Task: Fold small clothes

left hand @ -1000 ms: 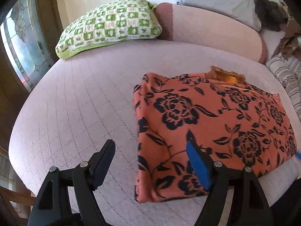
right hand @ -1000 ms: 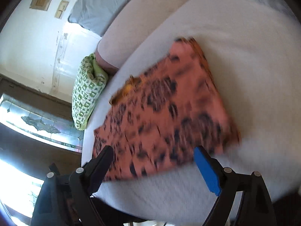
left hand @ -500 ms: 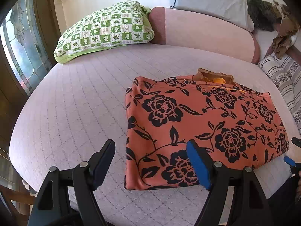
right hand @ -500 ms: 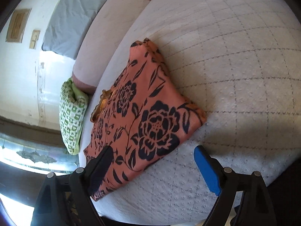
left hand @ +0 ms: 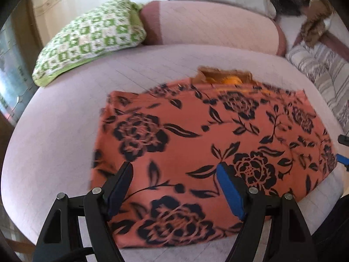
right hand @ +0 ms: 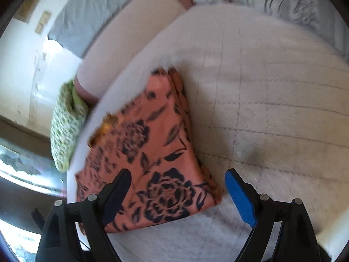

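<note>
Near edge of bed: the folded orange floral garment [left hand: 196, 144] fills the centre and lower middle of the left wrist view; open quilted bedspread [left hand: 61, 135] lies to its left.
Right of garment: in the right wrist view, bare bedspread spreads across the centre and right of frame, unobstructed.
Upper left obstacle: green checked pillow [left hand: 91, 37] rests on the bed, well apart from the garment.
Upper centre obstacle: pink bolster [left hand: 209, 26] closes off the far side.
Right edge obstacle: striped bedding [left hand: 322, 74] near the garment's far right corner.
</note>
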The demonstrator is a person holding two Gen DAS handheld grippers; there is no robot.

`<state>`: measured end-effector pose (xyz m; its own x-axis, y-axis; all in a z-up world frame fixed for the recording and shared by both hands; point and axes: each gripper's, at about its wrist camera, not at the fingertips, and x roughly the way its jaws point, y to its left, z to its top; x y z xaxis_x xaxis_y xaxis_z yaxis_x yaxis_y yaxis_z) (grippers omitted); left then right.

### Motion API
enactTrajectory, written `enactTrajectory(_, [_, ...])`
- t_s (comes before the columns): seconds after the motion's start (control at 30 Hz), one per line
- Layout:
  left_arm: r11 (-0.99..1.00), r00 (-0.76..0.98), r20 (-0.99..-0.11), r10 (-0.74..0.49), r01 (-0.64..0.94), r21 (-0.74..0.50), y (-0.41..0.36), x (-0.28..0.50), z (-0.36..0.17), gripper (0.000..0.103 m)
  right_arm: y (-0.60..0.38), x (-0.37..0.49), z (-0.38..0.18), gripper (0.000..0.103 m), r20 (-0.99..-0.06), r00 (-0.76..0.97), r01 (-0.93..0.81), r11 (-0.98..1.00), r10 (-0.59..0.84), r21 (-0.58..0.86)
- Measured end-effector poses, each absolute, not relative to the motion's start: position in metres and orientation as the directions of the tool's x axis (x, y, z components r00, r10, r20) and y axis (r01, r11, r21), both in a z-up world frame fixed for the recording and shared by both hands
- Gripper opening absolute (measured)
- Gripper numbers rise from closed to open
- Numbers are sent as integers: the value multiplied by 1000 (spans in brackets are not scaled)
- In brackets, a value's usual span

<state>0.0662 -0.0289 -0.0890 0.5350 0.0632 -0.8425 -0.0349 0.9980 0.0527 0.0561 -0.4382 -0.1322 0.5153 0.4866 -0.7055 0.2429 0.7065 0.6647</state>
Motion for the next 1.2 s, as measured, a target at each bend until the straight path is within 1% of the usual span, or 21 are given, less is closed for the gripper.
enactTrajectory(0.03, [998, 522, -850, 65, -26, 61, -31, 69, -93, 79, -437, 59, -139, 90, -710, 494, 253, 699, 501, 669])
enactTrajectory(0.1, [997, 512, -856, 71, -13, 76, -35, 71, -99, 79, -436, 60, -135, 90, -677, 516, 220, 682, 525, 697])
enactTrajectory(0.17, [998, 531, -846, 51, -8, 55, -35, 71, -96, 79, -438, 65, -129, 90, -666, 529, 188, 693, 526, 696])
enactTrajectory(0.23, [999, 544, -838, 30, 13, 45, -39, 73, -92, 79, -439, 78, -119, 90, -677, 547, 160, 732, 493, 662])
enactTrajectory(0.3, [998, 556, -831, 28, 34, 56, -45, 77, -91, 79, -439, 104, -112, 90, -680, 540, 104, 762, 496, 639])
enactTrajectory(0.43, [997, 555, -832, 9, 56, 49, -54, 87, -98, 79, -424, 158, -133, 89, -736, 428, 55, 798, 525, 601])
enactTrajectory(0.47, [997, 545, -838, 13, 57, 53, -54, 89, -103, 79, -418, 167, -145, 85, -753, 380, 56, 800, 537, 598])
enactTrajectory(0.53, [996, 528, -849, 19, 59, 60, -53, 91, -111, 79, -406, 170, -139, 20, -773, 352, 1, 825, 528, 565])
enactTrajectory(0.57, [997, 534, -845, 15, 59, 55, -52, 90, -112, 80, -403, 169, -135, 16, -770, 355, -12, 826, 531, 564])
enactTrajectory(0.63, [997, 541, -841, 12, 60, 53, -51, 89, -113, 80, -400, 161, -119, 14, -783, 405, -28, 862, 473, 506])
enactTrajectory(0.7, [997, 546, -838, 10, 62, 53, -50, 89, -114, 81, -405, 156, -114, 15, -779, 458, 2, 876, 428, 483])
enactTrajectory(0.73, [997, 545, -838, 14, 60, 56, -51, 90, -115, 82, -405, 159, -126, 18, -803, 441, 36, 886, 402, 463])
enactTrajectory(0.77, [996, 542, -840, 21, 61, 64, -52, 90, -115, 82, -403, 163, -143, 30, -826, 403, 69, 887, 393, 456])
enactTrajectory(0.8, [996, 541, -841, 23, 63, 68, -52, 90, -114, 82, -405, 161, -143, 34, -810, 426, 69, 878, 404, 474])
enactTrajectory(0.83, [996, 541, -841, 20, 65, 65, -52, 89, -112, 82, -407, 156, -136, 41, -795, 448, 70, 870, 409, 488])
enactTrajectory(0.87, [996, 545, -838, 15, 63, 58, -50, 87, -109, 82, -411, 149, -127, 69, -783, 461, 79, 860, 417, 504])
enactTrajectory(0.9, [997, 548, -836, 15, 59, 57, -48, 85, -107, 82, -416, 138, -116, 80, -764, 492, 87, 850, 416, 519])
enactTrajectory(0.97, [998, 559, -829, 14, 39, 44, -43, 84, -102, 82, -427, 114, -99, 80, -735, 550, 121, 833, 397, 540])
enactTrajectory(1.07, [1000, 580, -814, -11, 10, -6, -36, 83, -92, 82, -438, 68, -91, 80, -670, 589, 166, 743, 452, 648])
enactTrajectory(1.2, [1000, 592, -805, -23, 1, -28, -40, 85, -87, 82, -432, 19, -116, 80, -637, 571, 287, 602, 518, 746])
